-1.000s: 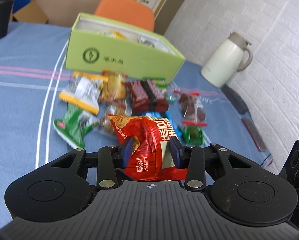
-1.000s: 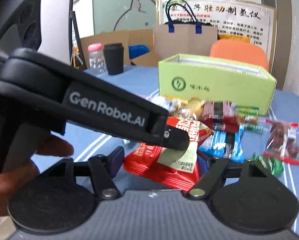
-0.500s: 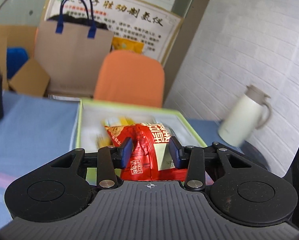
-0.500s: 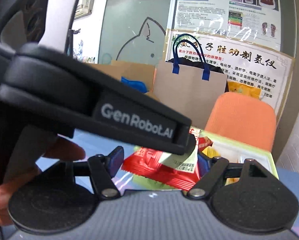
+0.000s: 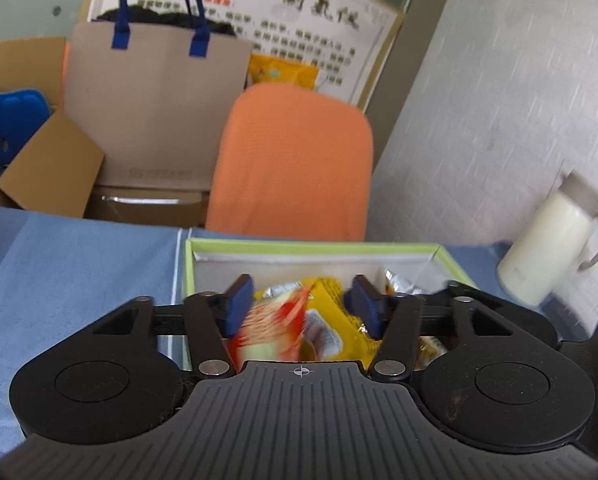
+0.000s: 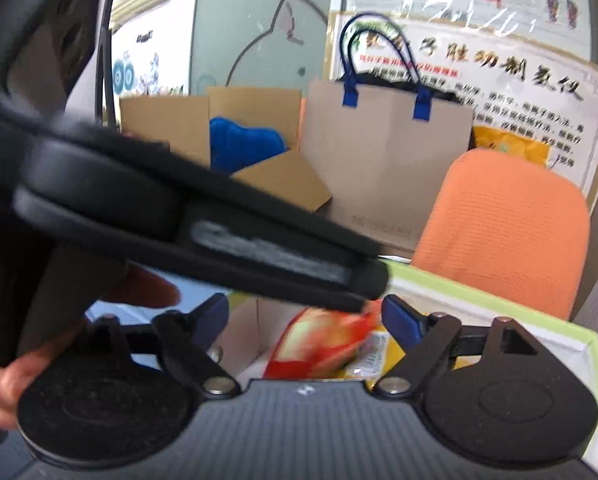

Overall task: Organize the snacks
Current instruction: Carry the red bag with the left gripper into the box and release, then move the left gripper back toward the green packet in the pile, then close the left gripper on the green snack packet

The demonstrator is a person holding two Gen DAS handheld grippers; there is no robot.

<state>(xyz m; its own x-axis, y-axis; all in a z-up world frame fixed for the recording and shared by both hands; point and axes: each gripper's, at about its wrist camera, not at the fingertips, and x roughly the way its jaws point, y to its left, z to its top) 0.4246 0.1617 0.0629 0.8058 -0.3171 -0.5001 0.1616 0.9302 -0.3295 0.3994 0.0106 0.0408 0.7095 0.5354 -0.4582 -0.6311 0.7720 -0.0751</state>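
Hovered over open green box (image 5: 451,249), left gripper (image 5: 303,308) with fingers spread apart, gripping nothing. Below, blurred red snack packet (image 5: 269,330) inside box atop yellow packet (image 5: 335,320). Right gripper (image 6: 305,318) likewise spread wide, empty, above same box (image 6: 499,300).

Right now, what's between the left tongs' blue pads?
Left wrist view: the red snack packet, motion-blurred, sits in the gap of the open left tongs, over the green box; a yellow packet lies behind.
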